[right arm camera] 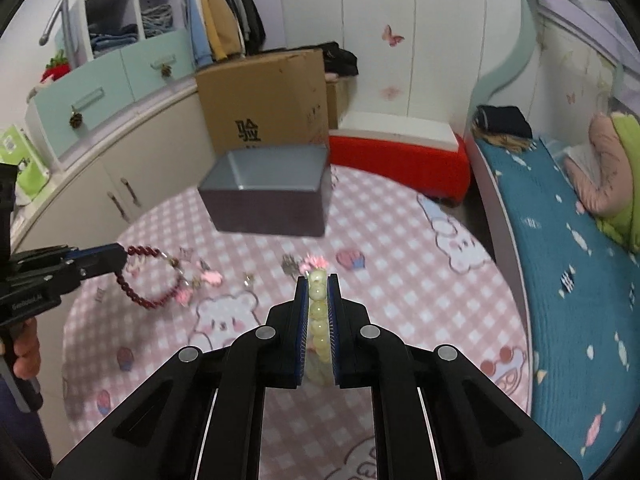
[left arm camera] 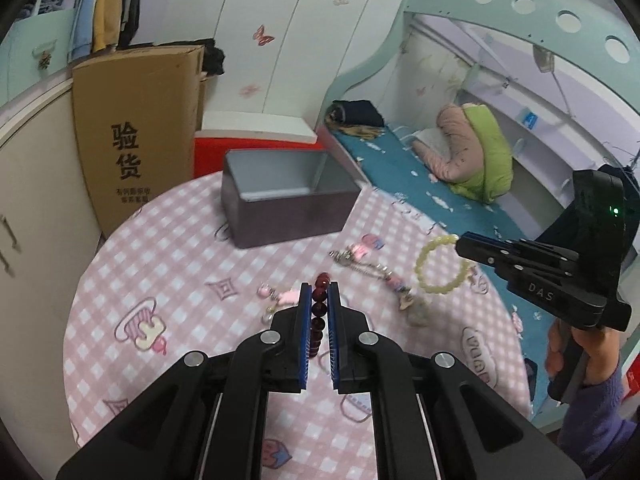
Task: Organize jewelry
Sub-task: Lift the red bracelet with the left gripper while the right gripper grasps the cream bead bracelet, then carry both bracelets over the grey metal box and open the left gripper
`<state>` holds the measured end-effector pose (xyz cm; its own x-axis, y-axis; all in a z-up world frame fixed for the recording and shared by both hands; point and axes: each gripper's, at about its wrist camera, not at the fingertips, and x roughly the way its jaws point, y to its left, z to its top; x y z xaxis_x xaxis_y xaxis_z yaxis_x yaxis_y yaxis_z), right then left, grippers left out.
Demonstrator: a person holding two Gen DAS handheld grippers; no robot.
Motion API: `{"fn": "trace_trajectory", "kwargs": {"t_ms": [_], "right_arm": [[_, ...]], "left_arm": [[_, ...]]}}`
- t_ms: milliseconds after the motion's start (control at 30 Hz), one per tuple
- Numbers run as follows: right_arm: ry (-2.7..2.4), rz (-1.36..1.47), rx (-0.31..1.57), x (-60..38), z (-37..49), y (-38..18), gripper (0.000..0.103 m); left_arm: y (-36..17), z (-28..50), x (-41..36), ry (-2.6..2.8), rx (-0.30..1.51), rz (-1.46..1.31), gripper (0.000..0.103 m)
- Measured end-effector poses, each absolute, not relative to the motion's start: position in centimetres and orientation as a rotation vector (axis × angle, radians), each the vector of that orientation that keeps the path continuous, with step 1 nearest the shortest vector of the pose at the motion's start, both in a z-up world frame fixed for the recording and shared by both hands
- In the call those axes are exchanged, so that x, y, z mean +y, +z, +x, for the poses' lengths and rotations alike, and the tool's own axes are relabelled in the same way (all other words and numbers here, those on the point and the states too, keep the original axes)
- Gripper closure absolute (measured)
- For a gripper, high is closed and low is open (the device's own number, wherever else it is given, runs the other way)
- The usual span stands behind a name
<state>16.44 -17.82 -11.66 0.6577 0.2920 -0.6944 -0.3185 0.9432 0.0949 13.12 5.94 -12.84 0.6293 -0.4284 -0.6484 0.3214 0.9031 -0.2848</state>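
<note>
My left gripper [left arm camera: 320, 289] is shut on a dark red bead bracelet [left arm camera: 320, 312], held above the round table; it also shows in the right wrist view [right arm camera: 150, 280], hanging from the left gripper [right arm camera: 120, 258]. My right gripper [right arm camera: 318, 280] is shut on a pale yellow bead bracelet [right arm camera: 319, 320], which also shows in the left wrist view [left arm camera: 440, 264], hanging from the right gripper [left arm camera: 464, 242]. An open grey metal box [left arm camera: 288, 208] [right arm camera: 268, 200] stands at the table's far side. Pink charm chains [left arm camera: 376, 272] [right arm camera: 208, 276] lie on the cloth between the box and the grippers.
The table has a pink checked cloth [left arm camera: 160, 280] [right arm camera: 400, 280]. A cardboard box [left arm camera: 136, 128] and cupboards [right arm camera: 120, 168] stand to the left behind it, a red stool [right arm camera: 400, 160] behind, and a bed with a blue sheet [right arm camera: 560, 280] to the right.
</note>
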Motion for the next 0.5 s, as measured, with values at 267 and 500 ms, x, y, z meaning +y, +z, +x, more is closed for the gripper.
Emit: {"fn": "trace_trajectory", "kwargs": {"t_ms": [267, 500], "right_arm": [[0.373, -0.031, 0.702, -16.1, 19.9, -8.2, 0.093], [0.387, -0.006, 0.661, -14.2, 25.1, -6.1, 0.093]], "left_arm": [[-9.2, 16.3, 4.6, -0.476, 0.724, -0.123, 0.097], [-7.3, 22.6, 4.4, -0.448, 0.712, -0.124, 0.097]]}}
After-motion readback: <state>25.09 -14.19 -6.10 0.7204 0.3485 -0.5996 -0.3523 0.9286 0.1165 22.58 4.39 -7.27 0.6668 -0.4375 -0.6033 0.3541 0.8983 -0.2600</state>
